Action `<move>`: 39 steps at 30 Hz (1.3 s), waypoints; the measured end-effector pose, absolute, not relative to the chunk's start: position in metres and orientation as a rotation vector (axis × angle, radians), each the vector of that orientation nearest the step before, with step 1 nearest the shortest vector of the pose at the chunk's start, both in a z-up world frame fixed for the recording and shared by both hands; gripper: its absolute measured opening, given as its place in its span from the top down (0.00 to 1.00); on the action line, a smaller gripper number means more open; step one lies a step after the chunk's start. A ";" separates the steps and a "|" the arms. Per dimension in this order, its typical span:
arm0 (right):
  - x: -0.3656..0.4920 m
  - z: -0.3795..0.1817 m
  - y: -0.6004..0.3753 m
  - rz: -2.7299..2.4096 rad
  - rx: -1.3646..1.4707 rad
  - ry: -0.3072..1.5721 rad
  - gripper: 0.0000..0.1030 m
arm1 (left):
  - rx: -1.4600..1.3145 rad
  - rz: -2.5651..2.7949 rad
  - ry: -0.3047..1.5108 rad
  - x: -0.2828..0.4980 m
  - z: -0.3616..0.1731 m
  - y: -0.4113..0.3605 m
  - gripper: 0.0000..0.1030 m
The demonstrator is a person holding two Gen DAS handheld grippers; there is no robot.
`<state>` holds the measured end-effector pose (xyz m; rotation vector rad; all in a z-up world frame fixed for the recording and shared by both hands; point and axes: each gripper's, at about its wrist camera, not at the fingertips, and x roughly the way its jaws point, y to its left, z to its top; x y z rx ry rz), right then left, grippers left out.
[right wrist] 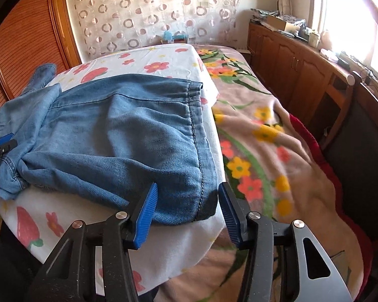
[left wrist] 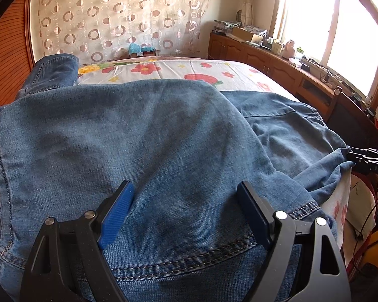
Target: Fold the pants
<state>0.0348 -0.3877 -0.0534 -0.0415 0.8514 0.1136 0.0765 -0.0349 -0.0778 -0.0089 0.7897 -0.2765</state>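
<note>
Right wrist view shows the pants [right wrist: 118, 136], blue denim, lying crumpled and partly flattened on a white sheet [right wrist: 63, 216] printed with red flowers and strawberries, which covers part of a bed; one stitched hem corner of the denim reaches the sheet's near edge. The right hand-held gripper [right wrist: 187, 198] straddles that corner with its blue pads on either side, the jaws partly spread and not pressing the cloth. Beside the sheet lies a pinkish floral blanket [right wrist: 264, 151] with a red border. In the left wrist view the pants [left wrist: 138, 138] fill most of the frame, a broad stitched seam running just under the left hand-held gripper [left wrist: 185, 188], whose jaws stand wide apart above the denim without pinching it. The other gripper's black tip shows at the right edge, at a bunched fold of denim. Beyond the bed hang a curtain [left wrist: 118, 15] patterned with rings, a wooden cabinet [left wrist: 264, 58] carrying clutter, and a bright window [left wrist: 327, 25].
</note>
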 end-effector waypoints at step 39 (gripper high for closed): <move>0.035 0.052 -0.263 0.516 -0.179 0.537 0.82 | -0.055 -0.226 0.666 0.048 -0.028 0.006 0.18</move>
